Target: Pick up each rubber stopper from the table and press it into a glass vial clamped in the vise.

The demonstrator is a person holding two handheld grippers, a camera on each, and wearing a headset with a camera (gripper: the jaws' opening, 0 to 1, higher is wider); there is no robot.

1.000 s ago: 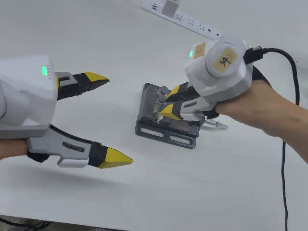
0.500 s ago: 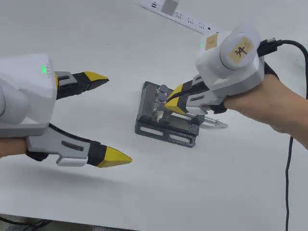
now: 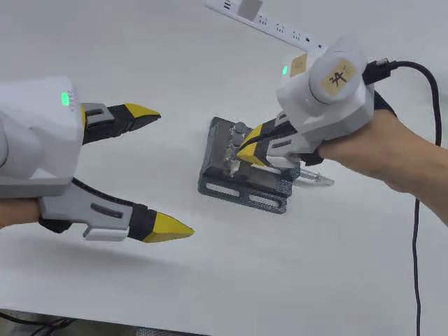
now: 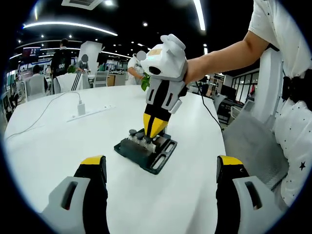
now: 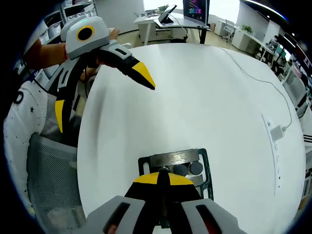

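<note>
A dark metal vise sits mid-table and clamps a row of small glass vials. Grey rubber stoppers cap some of them. My right gripper is shut, its yellow tips together just above the near end of the vial row; nothing shows between them, and the vial under the tips is hidden. My left gripper hovers open to the left of the vise with nothing between its fingers. It also shows in the right gripper view as the left gripper.
A white power strip lies at the table's far edge. A black cable trails from the right gripper along the right side. The vise's screw handle sticks out to the right. The white tabletop stretches towards me.
The right gripper's jaws, slightly apart over the vials a second ago, have come together, and it has shifted a little up and right. The left gripper has stayed put.
</note>
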